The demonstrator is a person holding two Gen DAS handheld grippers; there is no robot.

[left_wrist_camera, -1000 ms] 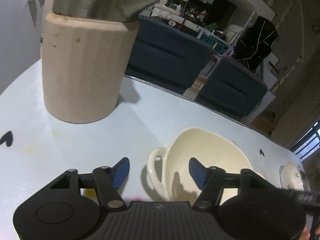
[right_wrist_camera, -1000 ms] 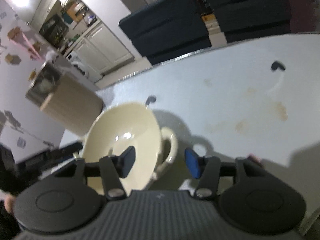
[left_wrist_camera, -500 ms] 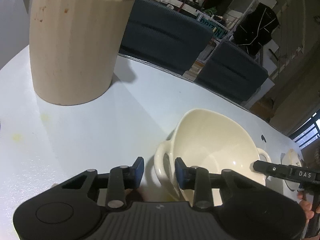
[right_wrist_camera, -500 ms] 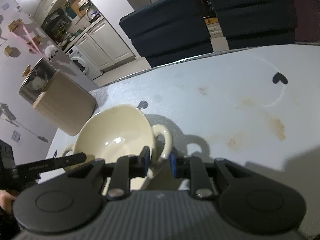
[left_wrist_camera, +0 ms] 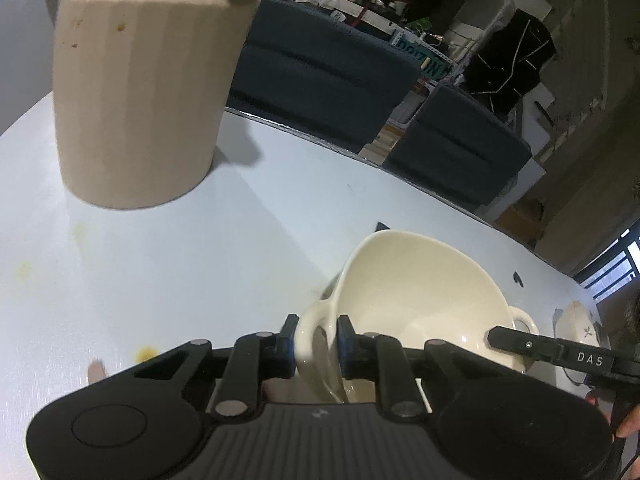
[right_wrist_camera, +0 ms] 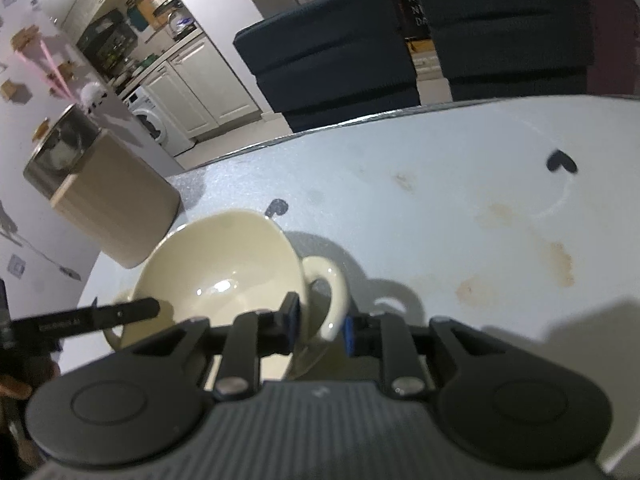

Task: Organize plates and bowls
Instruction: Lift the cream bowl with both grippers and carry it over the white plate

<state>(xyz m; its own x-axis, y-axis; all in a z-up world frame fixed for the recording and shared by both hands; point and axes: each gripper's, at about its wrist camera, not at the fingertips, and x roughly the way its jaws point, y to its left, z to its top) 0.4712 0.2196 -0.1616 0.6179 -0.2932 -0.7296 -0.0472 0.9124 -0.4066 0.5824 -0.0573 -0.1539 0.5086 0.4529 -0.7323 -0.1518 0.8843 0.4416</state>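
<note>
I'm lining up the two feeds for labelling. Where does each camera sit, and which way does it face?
Left wrist: on the left gripper, looking down along its fingers at the bowl; fingertips show lower right.
Right wrist: on the right gripper, facing the bowl's other handle; a hand shows lower left.
Shared: bowl, canister, white table.

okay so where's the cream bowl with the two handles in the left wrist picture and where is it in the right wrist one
Left wrist view: the cream bowl sits lower right of centre, one handle between the left gripper pads.
Right wrist view: the bowl is lower left of centre, its other handle between the right gripper pads.
Shared landmark: the beige ribbed canister, upper left in both views, beyond the bowl on the white table.
</note>
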